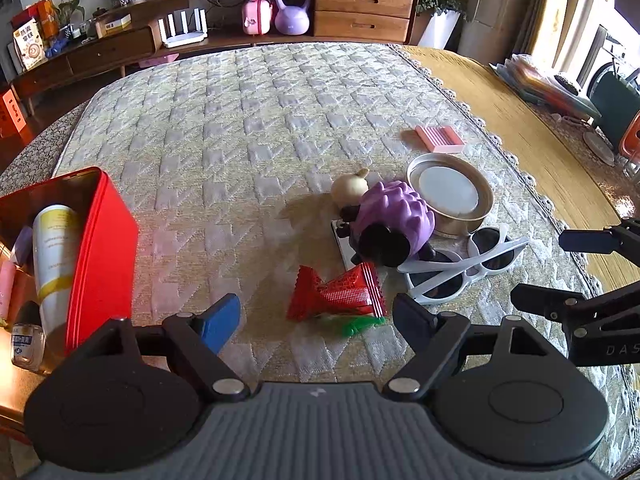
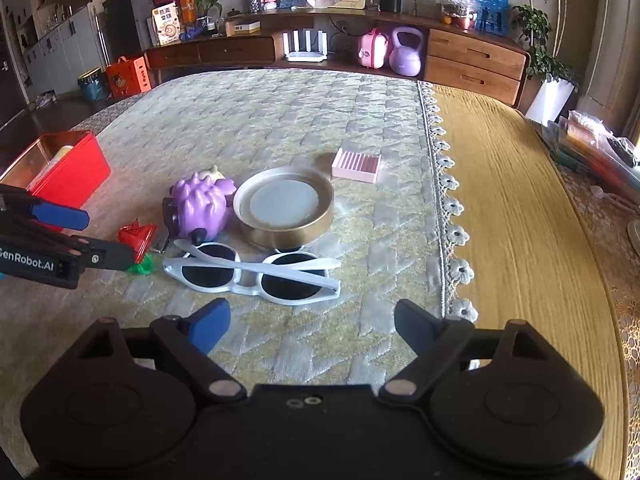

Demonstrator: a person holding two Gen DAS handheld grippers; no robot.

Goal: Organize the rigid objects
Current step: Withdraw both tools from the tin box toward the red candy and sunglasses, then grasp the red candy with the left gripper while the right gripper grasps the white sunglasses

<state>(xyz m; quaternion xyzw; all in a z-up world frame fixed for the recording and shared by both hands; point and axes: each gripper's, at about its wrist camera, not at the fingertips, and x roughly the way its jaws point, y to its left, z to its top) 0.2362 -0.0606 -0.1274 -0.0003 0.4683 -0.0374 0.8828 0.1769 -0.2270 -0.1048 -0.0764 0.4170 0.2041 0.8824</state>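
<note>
Wooden sideboard (image 2: 472, 56) behind quilted table cover (image 1: 248, 128); daylight.

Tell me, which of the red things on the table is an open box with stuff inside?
The red rectangular tin at the left edge: it stands open with a white bottle inside. The red ridged packet lies flat near the purple spiky toy.

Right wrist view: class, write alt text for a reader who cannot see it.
An open right tool hovers above white sunglasses on a quilted mat. Behind them sit a round gold tin, a purple spiky toy and a pink box; a red bin stands far left.
</note>
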